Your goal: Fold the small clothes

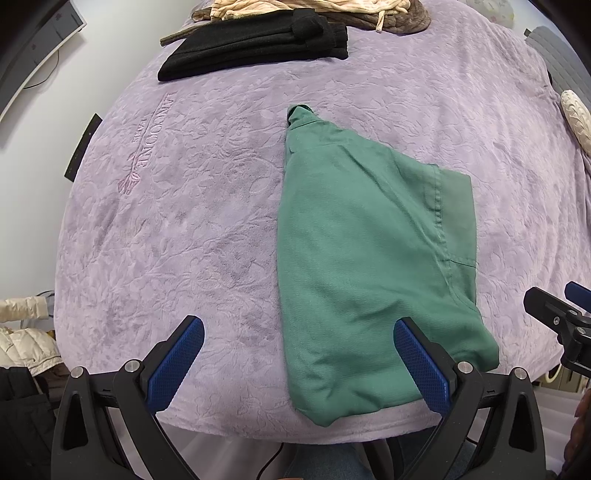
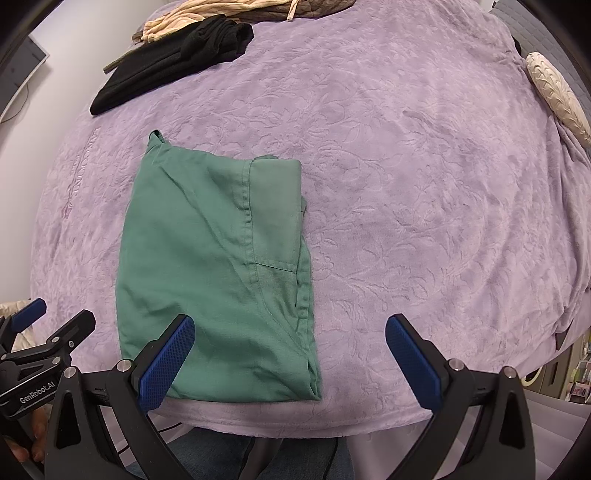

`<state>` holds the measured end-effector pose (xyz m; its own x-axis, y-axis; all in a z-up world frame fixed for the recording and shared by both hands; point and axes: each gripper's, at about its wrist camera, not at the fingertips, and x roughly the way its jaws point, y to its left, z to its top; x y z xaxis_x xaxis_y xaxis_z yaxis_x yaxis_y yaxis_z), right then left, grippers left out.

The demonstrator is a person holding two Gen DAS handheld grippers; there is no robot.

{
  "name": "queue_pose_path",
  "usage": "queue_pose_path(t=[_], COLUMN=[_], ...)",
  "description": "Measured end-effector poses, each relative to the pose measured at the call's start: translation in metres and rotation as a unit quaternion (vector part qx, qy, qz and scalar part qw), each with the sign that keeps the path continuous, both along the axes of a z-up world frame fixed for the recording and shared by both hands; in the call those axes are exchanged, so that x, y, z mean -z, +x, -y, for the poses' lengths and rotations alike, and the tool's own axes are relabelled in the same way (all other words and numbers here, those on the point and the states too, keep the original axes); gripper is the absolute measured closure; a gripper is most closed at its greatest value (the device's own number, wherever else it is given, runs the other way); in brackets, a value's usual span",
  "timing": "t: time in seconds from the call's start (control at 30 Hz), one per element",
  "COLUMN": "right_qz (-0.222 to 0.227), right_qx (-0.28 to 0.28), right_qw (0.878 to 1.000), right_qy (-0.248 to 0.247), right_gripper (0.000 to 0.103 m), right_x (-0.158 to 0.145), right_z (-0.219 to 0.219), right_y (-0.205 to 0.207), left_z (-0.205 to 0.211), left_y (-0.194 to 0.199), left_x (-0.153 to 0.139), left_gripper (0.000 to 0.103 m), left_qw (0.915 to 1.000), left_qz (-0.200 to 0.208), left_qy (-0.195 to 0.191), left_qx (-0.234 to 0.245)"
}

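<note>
A green garment (image 1: pixel 362 251) lies folded flat on the purple blanket (image 1: pixel 184 229), near the front edge; it also shows in the right wrist view (image 2: pixel 210 273). My left gripper (image 1: pixel 299 365) is open and empty, hovering above the garment's near left corner. My right gripper (image 2: pixel 290 362) is open and empty, above the garment's near right corner. The right gripper shows at the right edge of the left wrist view (image 1: pixel 561 317). The left gripper shows at the left edge of the right wrist view (image 2: pixel 40 339).
A folded black garment (image 1: pixel 255 44) lies at the far left of the blanket (image 2: pixel 424 184), with beige and brown clothes (image 1: pixel 314 11) behind it. A cream pillow (image 2: pixel 557 96) sits at the far right. A monitor (image 1: pixel 33 40) stands at far left.
</note>
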<state>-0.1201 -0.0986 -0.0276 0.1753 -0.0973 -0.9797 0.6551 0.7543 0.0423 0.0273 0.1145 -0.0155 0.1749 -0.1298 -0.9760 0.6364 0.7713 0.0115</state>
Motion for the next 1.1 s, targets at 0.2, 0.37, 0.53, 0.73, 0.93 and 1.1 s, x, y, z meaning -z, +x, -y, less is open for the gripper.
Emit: queue_pose_path(t=[0.2, 0.37, 0.53, 0.73, 0.93, 1.1], right_qz=[0.001, 0.0, 0.001, 0.001, 0.001, 0.001], right_qx=[0.0, 0.0, -0.001, -0.001, -0.002, -0.002], right_qw=[1.0, 1.0, 1.0, 1.0, 1.0, 1.0], right_qy=[0.001, 0.001, 0.001, 0.001, 0.001, 0.001], right_gripper=[0.0, 0.0, 0.0, 0.0, 0.0, 0.0], right_x=[0.0006, 0.0003, 0.0003, 0.0003, 0.0004, 0.0003], right_z=[-0.002, -0.0015, -0.0012, -0.0005, -0.0005, 0.0], right_y=[-0.0001, 0.0, -0.0002, -0.0005, -0.0006, -0.0006], left_z=[0.0002, 0.0, 0.0001, 0.0002, -0.0001, -0.0008], left_y=[0.0001, 0.0011, 0.0003, -0.0006, -0.0006, -0.0006], left_x=[-0.001, -0.0018, -0.0018, -0.002, -0.0026, -0.0033], left_gripper=[0.0, 0.0, 0.0, 0.0, 0.0, 0.0], left_qw=[1.0, 1.0, 1.0, 1.0, 1.0, 1.0], left_qz=[0.002, 0.001, 0.002, 0.002, 0.003, 0.007], left_qy=[0.0, 0.0, -0.001, 0.0, 0.0, 0.002], left_qx=[0.001, 0.002, 0.002, 0.001, 0.003, 0.003])
